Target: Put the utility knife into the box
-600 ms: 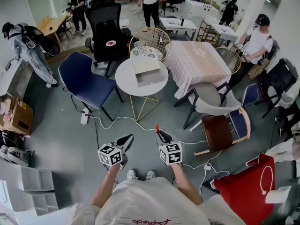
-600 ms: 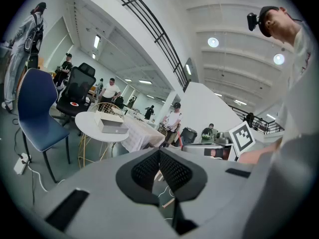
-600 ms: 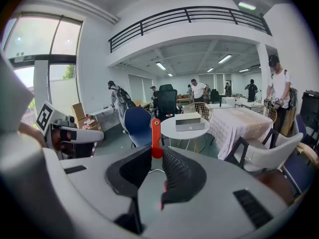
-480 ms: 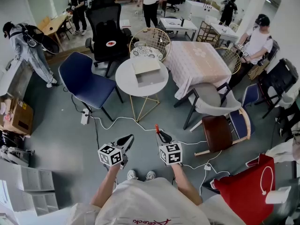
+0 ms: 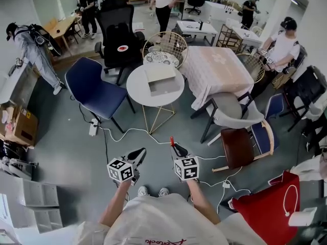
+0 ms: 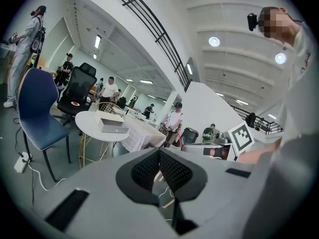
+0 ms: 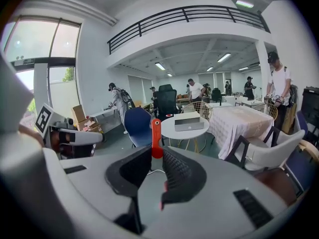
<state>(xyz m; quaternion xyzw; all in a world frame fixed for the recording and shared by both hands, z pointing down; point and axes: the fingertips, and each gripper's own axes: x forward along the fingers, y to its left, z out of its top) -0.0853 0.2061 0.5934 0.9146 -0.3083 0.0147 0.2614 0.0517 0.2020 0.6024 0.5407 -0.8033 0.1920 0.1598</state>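
A red utility knife stands upright between the jaws of my right gripper, which is shut on it. In the head view the knife pokes up from the right gripper, held low above the grey floor near the person's feet. My left gripper is beside it, to the left; its pads meet with nothing between them. The open grey box lies on a round white table well ahead of both grippers. The box also shows in the right gripper view and the left gripper view.
A blue chair stands left of the round table, with a black office chair and a wire chair behind it. To the right are a cloth-covered table, a grey chair and a brown chair. White cables cross the floor. Several people stand around.
The head view has shifted slightly. Both grippers keep the same pose, and the knife stays in the right one.
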